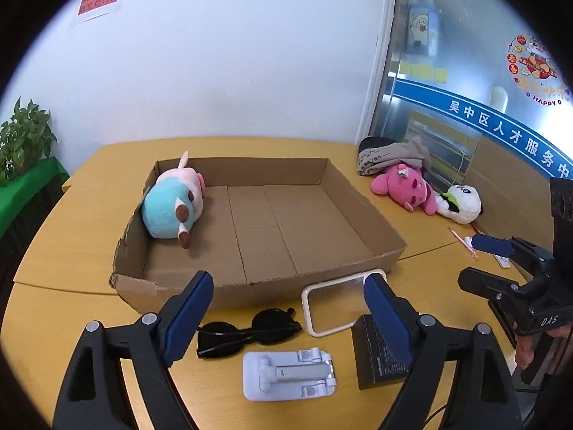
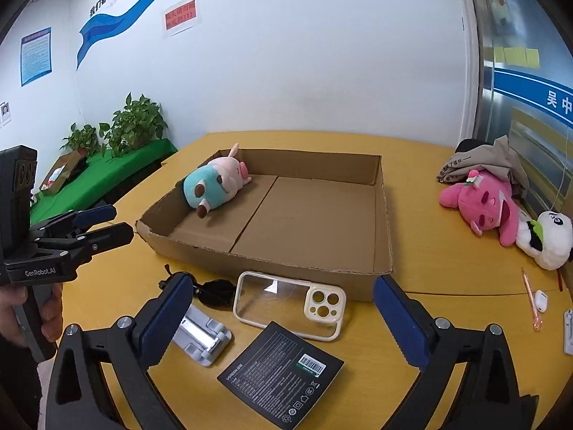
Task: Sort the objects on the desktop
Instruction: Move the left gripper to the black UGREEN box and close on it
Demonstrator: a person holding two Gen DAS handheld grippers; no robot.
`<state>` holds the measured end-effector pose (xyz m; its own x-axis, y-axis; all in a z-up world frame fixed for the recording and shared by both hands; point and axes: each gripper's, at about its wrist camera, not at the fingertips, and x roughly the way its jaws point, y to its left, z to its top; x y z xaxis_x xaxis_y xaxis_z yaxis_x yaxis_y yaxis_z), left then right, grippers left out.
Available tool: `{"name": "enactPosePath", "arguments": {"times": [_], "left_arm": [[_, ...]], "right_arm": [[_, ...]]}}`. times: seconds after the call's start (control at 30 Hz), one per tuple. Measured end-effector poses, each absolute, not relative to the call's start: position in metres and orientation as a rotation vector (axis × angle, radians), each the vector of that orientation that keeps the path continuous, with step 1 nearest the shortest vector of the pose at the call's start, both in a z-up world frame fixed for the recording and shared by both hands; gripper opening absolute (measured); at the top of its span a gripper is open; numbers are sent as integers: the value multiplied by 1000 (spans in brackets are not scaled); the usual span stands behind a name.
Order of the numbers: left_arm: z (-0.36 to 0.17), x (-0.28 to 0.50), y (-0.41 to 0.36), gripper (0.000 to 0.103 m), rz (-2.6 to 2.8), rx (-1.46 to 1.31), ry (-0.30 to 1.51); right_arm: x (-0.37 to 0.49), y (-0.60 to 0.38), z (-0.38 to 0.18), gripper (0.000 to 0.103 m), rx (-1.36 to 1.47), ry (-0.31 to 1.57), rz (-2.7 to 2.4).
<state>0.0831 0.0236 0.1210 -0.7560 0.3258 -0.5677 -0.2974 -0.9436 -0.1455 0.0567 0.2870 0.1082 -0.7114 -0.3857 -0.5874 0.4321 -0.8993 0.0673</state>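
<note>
Left gripper [image 1: 286, 308]: you hold it with its jaws wide apart and nothing between the pads, above the near table edge.
Right gripper [image 2: 283, 319]: your jaws stand wide here too, gripping nothing.
Nearest items: under your left gripper lie the white folding stand [image 1: 288, 374] and the black sunglasses [image 1: 247, 331]; the black flat box [image 2: 281, 372] lies just to the right.
Phone case [image 2: 290, 304]: it lies flat just in front of the cardboard tray's near wall.
Cardboard tray [image 1: 315, 272]: it sits mid-table, open-topped.
Blue and pink plush [image 1: 173, 202]: you see it lying inside the tray, in the far left corner.
Right side: a pink pen [image 2: 530, 301] and a small white case [image 2: 540, 301] lie near the edge.
Far right: the pink plush [image 2: 480, 200] and the white panda plush [image 2: 548, 240] lie touching on the table [image 1: 71, 251], outside the tray, with grey cloth [image 2: 497, 161] behind them.
</note>
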Motion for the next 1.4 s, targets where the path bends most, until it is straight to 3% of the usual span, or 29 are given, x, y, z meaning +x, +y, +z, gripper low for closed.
{"name": "enactPosePath", "arguments": {"times": [0.47,0.97,1.13,1.4], "left_arm": [[108,96,41,86,2589,-919,-76],[4,65,110,85,2105,-1233,-129],[-26,53,129,73,2002,-1295,-144],[-30,56,132,70,2040,-1274,-179]], "right_arm": [[68,300,86,102,906,77,-2517],[91,300,-25,102,1144,89,-2206],[83,294,-41,102,1163,119,-2242],[74,297,-47,93,1183,137,-2310]]}}
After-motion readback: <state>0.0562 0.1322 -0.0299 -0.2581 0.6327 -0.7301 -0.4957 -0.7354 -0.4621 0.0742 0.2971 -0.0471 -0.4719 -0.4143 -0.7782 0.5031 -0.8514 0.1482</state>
